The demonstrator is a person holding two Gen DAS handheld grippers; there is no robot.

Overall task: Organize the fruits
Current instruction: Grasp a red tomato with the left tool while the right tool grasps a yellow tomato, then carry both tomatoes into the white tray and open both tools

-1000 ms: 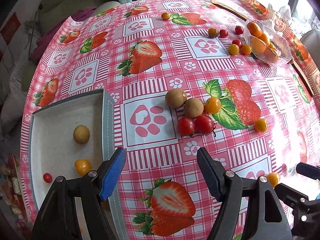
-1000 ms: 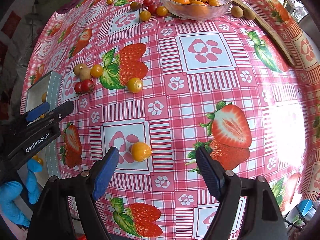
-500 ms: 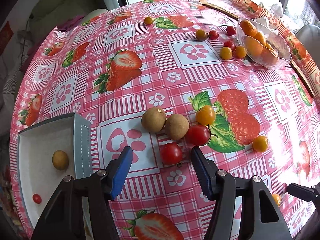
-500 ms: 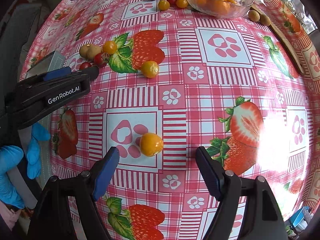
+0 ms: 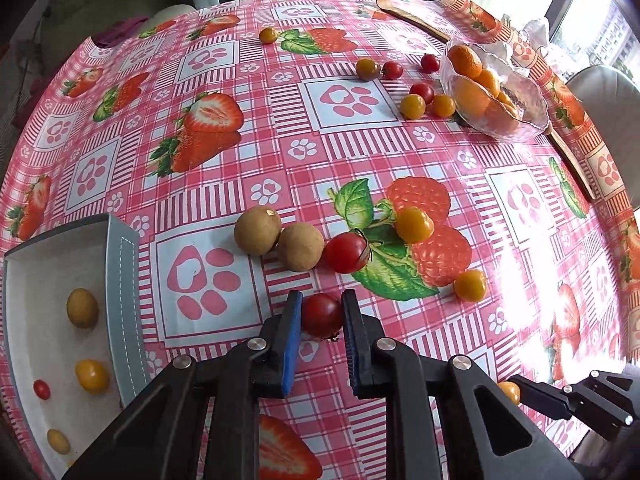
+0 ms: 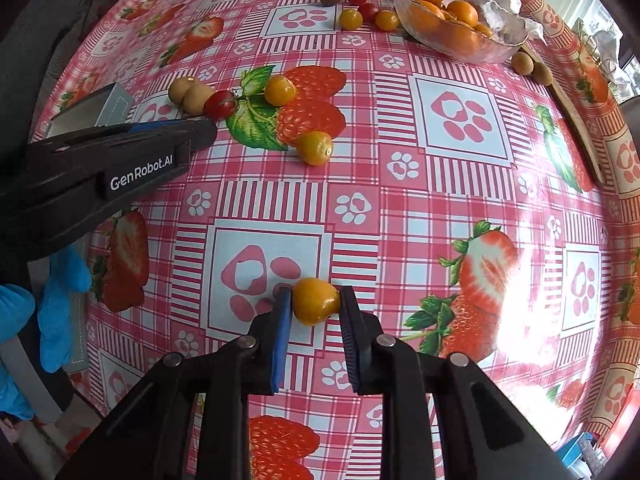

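My left gripper [image 5: 320, 300] is shut on a red cherry tomato [image 5: 322, 315] resting on the strawberry tablecloth. My right gripper [image 6: 314, 294] is shut on a yellow cherry tomato [image 6: 316, 301], also on the cloth. Just ahead of the left gripper lie two brown longans [image 5: 257, 230] [image 5: 301, 246], another red tomato [image 5: 346, 252] and two yellow tomatoes [image 5: 414, 225] [image 5: 470, 285]. A white tray [image 5: 122, 264] at the left holds several small fruits [image 5: 82, 307]. The left gripper also shows in the right wrist view [image 6: 200, 130].
A glass bowl [image 5: 524, 120] with oranges stands at the far right, several small tomatoes [image 5: 413, 106] beside it. Two more longans [image 6: 522, 63] lie behind the bowl. A wooden strip [image 5: 572, 160] runs along the far table edge. A blue-gloved hand [image 6: 60, 300] holds the left gripper.
Both grippers moved forward and closed: the left onto the red tomato, the right onto the yellow tomato. Both were open half a second ago.
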